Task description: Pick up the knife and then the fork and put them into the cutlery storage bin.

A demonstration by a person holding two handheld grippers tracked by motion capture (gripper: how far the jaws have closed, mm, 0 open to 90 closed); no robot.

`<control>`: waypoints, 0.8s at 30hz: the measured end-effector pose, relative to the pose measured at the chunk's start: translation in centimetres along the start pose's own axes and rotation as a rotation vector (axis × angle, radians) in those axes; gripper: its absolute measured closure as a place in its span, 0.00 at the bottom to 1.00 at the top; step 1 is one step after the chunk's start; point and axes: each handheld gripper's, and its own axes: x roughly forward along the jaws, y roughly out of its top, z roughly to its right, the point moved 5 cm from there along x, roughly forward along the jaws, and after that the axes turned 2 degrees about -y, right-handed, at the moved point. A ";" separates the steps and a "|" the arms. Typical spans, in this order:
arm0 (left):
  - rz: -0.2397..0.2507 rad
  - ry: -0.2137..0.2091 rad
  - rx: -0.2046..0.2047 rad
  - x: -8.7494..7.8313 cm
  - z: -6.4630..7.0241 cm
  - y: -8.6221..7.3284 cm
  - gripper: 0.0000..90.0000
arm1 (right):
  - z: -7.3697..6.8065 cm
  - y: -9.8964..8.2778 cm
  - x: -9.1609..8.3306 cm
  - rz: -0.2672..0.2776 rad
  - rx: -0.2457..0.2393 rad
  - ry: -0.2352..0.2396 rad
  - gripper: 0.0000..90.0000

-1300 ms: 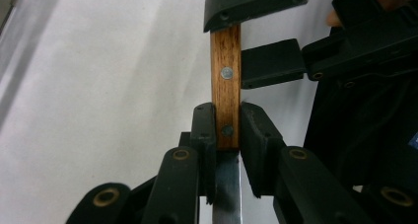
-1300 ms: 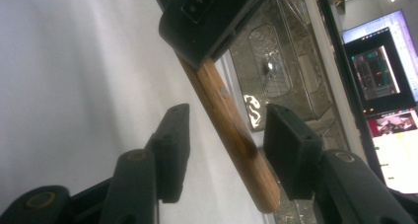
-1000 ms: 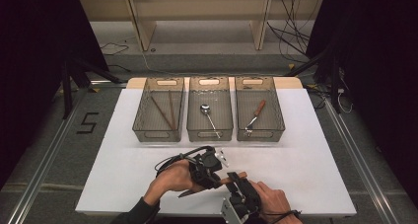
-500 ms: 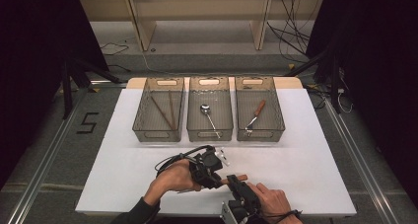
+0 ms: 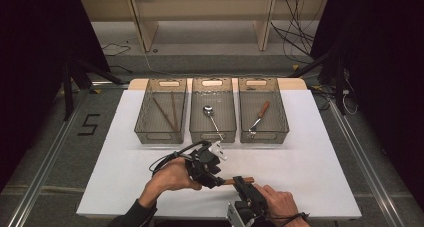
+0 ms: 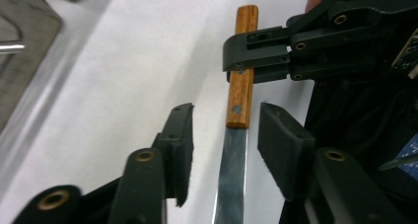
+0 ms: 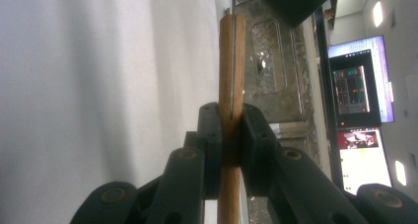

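The left tongs (image 6: 224, 150) have just been opening: their pads stand apart on either side of the knife (image 6: 240, 81), where blade meets wooden handle, and press on nothing, so the knife is being handed over. It hangs just above the white worktop (image 5: 310, 152), near its front edge, and the right tongs (image 7: 230, 135) are clamped on the handle, carrying it alone.

Behind stand three clear bins: the left bin (image 5: 145, 119) holds what look like chopsticks (too thin to be sure), the middle bin (image 5: 196, 118) a spoon (image 5: 212, 118), and the right bin (image 5: 281, 118) a wooden-handled fork (image 5: 258, 118). The left tongs beside the blade crowd the path.
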 end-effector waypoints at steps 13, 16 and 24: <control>0.237 0.080 -0.112 -4.2 -2.2 -0.3 0.35 | 1.2 -1.8 0.0 -0.074 0.085 0.018 0.90; 0.282 0.096 -0.131 -4.8 -2.4 -0.6 0.31 | 1.9 -2.8 0.1 -0.100 0.125 0.023 0.90; 0.415 0.176 -0.203 -6.5 -3.5 -2.9 0.27 | 4.6 -5.9 0.6 -0.176 0.324 0.044 0.90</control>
